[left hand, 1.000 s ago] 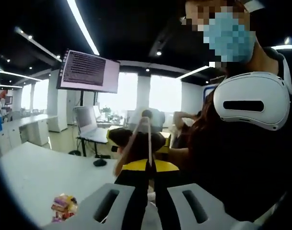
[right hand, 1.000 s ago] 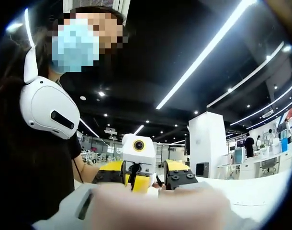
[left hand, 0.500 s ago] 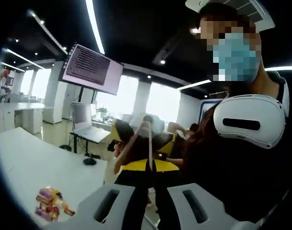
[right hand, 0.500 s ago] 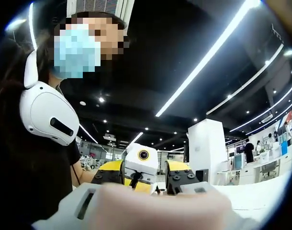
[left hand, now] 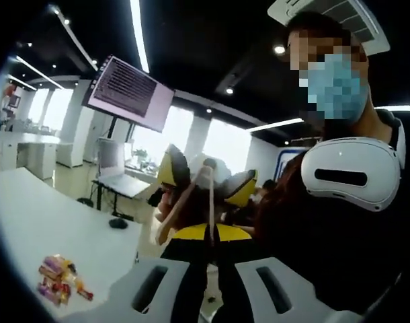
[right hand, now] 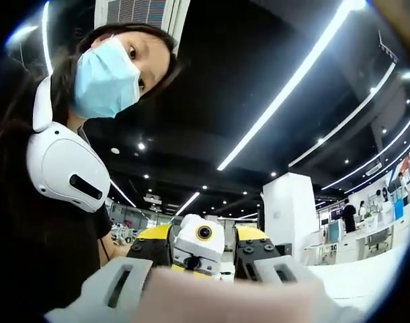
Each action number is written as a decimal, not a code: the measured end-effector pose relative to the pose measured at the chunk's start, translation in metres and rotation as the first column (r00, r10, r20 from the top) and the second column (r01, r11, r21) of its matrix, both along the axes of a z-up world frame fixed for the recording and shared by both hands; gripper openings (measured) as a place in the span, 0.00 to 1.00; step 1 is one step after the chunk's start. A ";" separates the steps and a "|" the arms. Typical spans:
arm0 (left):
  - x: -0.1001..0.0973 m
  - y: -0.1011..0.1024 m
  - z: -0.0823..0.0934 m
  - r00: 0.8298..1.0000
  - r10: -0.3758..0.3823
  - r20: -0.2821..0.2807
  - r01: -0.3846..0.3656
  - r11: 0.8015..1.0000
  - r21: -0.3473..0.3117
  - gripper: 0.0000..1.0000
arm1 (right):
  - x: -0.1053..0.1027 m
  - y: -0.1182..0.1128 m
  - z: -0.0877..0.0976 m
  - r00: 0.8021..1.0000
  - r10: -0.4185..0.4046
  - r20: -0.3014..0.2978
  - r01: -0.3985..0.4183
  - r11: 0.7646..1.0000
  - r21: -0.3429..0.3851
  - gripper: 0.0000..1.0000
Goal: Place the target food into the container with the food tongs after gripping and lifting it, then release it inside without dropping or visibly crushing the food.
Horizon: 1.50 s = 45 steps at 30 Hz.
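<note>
Left gripper (left hand: 208, 269) grips the food tongs (left hand: 201, 195) at their base; long axis runs straight away from the camera, arms converging at the far tip, apparently empty. Wrapped food (left hand: 56, 279) lies on white table (left hand: 30, 222), lower left. Right gripper (right hand: 198, 286): jaw state unclear.

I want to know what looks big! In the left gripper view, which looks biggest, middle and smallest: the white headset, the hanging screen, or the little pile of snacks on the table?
1. White headset, though it is nearest the camera.
2. Hanging screen.
3. Pile of snacks, smallest.
</note>
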<state>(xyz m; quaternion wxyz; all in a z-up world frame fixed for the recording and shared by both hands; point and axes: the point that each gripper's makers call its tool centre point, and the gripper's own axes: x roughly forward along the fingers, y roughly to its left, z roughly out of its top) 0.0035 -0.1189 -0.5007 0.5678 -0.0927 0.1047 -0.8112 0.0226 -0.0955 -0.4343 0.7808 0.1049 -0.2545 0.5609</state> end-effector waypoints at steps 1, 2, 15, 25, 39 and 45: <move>0.000 0.000 0.000 1.000 -0.002 -0.003 0.002 1.000 -0.006 0.00 | 0.000 0.000 0.000 1.000 0.000 0.003 0.000 1.000 -0.004 0.32; 0.000 0.001 0.001 1.000 -0.001 -0.007 0.001 1.000 -0.012 0.00 | 0.000 0.000 0.000 1.000 -0.004 0.010 0.005 1.000 -0.009 0.32; -0.001 0.003 0.004 0.999 0.013 0.037 -0.012 1.000 -0.014 0.00 | 0.002 0.001 -0.004 1.000 0.006 -0.002 -0.007 1.000 -0.019 0.33; 0.001 0.007 0.010 0.996 0.024 0.081 -0.023 1.000 -0.017 0.00 | 0.003 0.003 -0.005 1.000 0.002 0.010 -0.002 0.999 -0.033 0.34; 0.005 0.006 0.010 0.932 0.099 0.350 -0.108 0.994 0.005 0.00 | 0.009 0.003 -0.008 1.000 0.011 -0.029 -0.012 1.000 -0.026 0.33; 0.006 0.005 0.010 0.936 0.087 0.340 -0.102 0.995 0.024 0.00 | 0.011 0.003 -0.007 0.999 0.016 -0.031 -0.017 1.000 -0.009 0.31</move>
